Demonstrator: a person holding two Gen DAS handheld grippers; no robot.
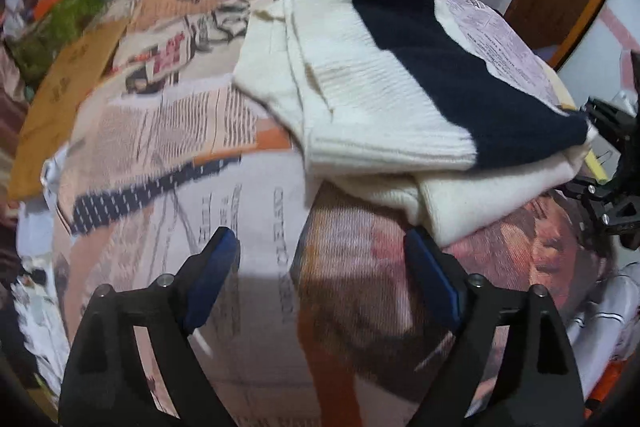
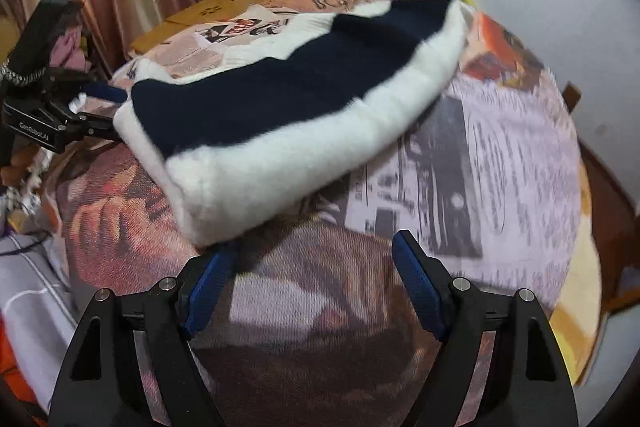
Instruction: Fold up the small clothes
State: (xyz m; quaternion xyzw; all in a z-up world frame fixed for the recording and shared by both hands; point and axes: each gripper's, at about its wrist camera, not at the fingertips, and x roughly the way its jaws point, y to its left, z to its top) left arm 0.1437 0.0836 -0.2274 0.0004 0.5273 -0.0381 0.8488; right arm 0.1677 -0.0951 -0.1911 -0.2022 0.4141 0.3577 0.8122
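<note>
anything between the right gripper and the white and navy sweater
Nothing visible. The right gripper is open, and the folded sweater lies just ahead of its fingertips on the printed cloth, with only bare cloth between.

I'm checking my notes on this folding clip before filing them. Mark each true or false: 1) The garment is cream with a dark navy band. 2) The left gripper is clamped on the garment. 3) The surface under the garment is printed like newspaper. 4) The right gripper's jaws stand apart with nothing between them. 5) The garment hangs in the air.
1) True: the garment is cream with a navy band.
2) False: the left gripper is open, nothing between its pads.
3) True: the cover shows newspaper-style print.
4) True: the right gripper is open and empty.
5) False: it lies folded on the cover.
</note>
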